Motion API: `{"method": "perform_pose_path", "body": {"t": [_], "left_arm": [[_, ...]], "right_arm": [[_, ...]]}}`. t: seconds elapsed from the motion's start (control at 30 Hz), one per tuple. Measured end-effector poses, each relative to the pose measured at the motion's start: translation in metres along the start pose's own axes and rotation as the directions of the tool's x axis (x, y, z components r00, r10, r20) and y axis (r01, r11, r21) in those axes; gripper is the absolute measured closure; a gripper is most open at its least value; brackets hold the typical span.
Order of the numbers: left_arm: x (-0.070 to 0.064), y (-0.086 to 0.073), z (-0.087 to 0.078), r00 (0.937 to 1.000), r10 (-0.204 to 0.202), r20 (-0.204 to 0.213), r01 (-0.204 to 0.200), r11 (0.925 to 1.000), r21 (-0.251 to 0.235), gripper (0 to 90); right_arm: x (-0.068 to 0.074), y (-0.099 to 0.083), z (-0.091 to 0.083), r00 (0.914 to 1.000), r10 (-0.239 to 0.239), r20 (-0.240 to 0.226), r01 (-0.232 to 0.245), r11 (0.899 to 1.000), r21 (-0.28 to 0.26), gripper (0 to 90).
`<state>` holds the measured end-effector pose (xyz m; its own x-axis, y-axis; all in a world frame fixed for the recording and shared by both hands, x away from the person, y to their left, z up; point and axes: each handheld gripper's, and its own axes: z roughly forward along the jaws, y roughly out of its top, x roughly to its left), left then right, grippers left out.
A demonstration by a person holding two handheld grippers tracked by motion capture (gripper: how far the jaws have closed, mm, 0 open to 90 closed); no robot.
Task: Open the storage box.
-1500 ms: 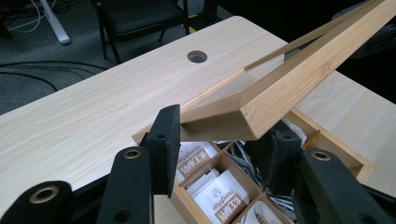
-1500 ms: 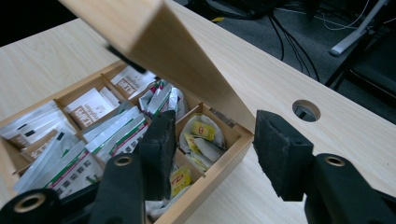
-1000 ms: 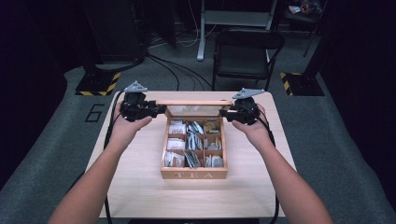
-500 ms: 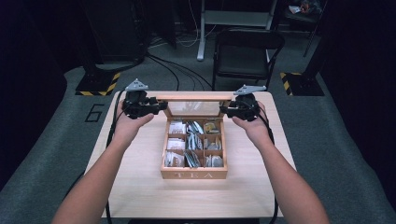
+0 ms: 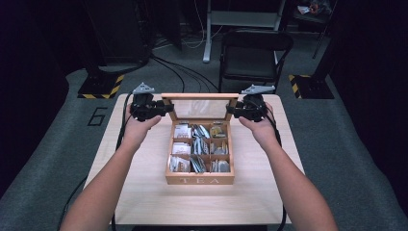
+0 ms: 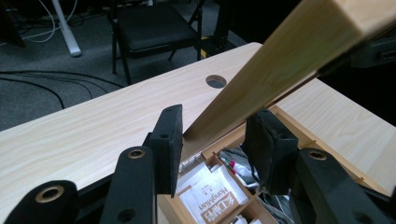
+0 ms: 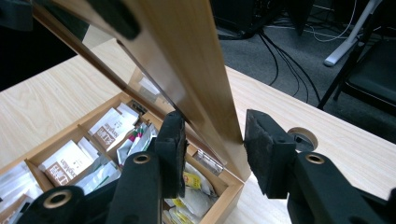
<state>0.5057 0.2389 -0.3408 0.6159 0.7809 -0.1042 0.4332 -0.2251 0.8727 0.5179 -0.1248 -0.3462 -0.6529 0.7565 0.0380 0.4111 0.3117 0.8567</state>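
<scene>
A wooden tea box [image 5: 199, 180] marked TEA stands at the middle of the table, its compartments full of tea bags [image 5: 197, 147]. Its glass-paned lid [image 5: 199, 97] is raised nearly upright at the back. My left gripper [image 5: 166, 109] is at the lid's left edge and my right gripper [image 5: 232, 111] at its right edge. In the left gripper view the jaws [image 6: 219, 140] straddle the lid's wooden frame [image 6: 280, 60] with a gap on one side. In the right gripper view the jaws [image 7: 215, 140] likewise straddle the frame [image 7: 187, 56], one pad touching, the other apart. Both are open.
The light wooden table [image 5: 144, 192] has bare surface left, right and in front of the box, and a round cable hole [image 6: 215, 81] near its far edge. A black chair [image 5: 255, 53] stands behind the table, with cables on the floor.
The lid has swung further up toward upright, showing more of its glass pane. Both grippers have moved up and back a little with its side edges.
</scene>
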Motion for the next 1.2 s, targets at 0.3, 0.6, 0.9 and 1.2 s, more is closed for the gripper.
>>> {"method": "perform_pose_path", "body": {"t": [0.3,0.6,0.9,1.2], "left_arm": [[0.002,0.004,0.007,0.9994,0.003,-0.035,-0.003,1.0000,0.005,60.2],[0.006,0.009,0.010,0.9993,0.005,-0.036,-0.005,0.9999,0.016,61.0],[0.009,0.010,0.013,0.9995,0.001,-0.032,-0.001,1.0000,0.007,61.3],[0.011,0.011,0.015,0.9993,-0.007,-0.037,0.007,1.0000,0.000,61.6]], "right_arm": [[-0.005,-0.003,0.011,0.9996,0.018,0.021,-0.018,1.000,0.011,52.4],[-0.005,-0.013,0.027,0.9965,-0.043,0.072,0.043,0.999,0.002,58.1],[-0.008,-0.015,0.040,0.9983,-0.004,0.058,0.003,1.000,0.003,56.4],[-0.014,-0.016,0.042,0.9994,0.011,0.034,-0.011,1.000,-0.003,58.2]]}}
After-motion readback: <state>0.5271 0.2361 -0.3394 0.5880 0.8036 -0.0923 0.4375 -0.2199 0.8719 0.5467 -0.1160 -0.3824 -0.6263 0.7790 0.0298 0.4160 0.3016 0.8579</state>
